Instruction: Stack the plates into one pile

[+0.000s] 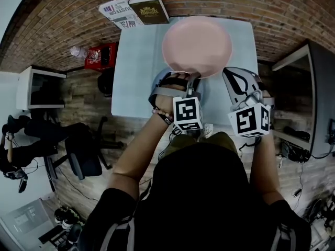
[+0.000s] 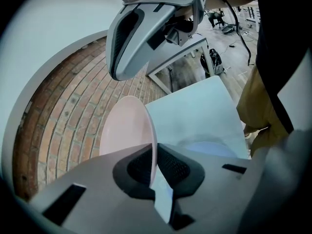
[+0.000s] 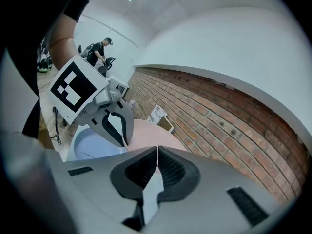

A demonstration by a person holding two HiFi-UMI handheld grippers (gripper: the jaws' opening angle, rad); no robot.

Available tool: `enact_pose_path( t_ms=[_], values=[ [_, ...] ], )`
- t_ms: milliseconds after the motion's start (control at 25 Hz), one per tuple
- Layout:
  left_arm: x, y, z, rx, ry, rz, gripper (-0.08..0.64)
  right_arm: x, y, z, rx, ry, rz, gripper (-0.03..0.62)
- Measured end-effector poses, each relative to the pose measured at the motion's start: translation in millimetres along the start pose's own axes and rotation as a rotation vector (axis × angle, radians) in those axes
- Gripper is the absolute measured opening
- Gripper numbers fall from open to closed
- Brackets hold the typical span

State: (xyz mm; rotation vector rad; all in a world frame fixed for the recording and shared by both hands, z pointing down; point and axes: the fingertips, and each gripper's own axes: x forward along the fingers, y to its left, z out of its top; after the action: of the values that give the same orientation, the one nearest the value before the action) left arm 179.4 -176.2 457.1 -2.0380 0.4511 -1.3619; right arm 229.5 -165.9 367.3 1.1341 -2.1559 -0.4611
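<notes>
Plainly the step in hand was bringing the pink plate point(image 1: 196, 46) over to the blue plate point(image 3: 90, 150), which lay on the pale blue surface point(image 1: 136, 61) near the person's edge, partly under the grippers in the head view. To do it well, I judged, the pink plate had to be kept level. It was pinched only at its near rim and the far side hung out unsupported, so a thin hold like that could let it sag or swivel. It should then be drawn in until its centre sat over the blue plate's centre and lowered until the two met. Release should come only once it rested flat, so that it neither dropped nor slid off to one side. The free gripper needed to stay out of the path.

The left gripper point(image 2: 155, 149) was closed down almost fully, its pads pressed on either face of the pink plate's rim, and the plate appeared to be lifted off the surface. The right gripper point(image 3: 157, 151) had its jaws together with nothing between them. It hung just beside the plate's near right edge; whether it touched I could not tell
</notes>
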Motion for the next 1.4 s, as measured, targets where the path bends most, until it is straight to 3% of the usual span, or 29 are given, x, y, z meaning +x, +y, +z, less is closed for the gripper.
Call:
enact_pose_path(
  t_ms=[560, 1400],
  values=[
    [-6, -52, -75, -0.112, 0.112, -0.043, 0.029, 37, 22, 18, -0.013, -0.034, 0.091, 0.035],
    [-27, -125, -105, -0.175, 0.146, -0.127, 0.029, 51, 63, 45, -0.038, -0.069, 0.171, 0.035]
  ],
)
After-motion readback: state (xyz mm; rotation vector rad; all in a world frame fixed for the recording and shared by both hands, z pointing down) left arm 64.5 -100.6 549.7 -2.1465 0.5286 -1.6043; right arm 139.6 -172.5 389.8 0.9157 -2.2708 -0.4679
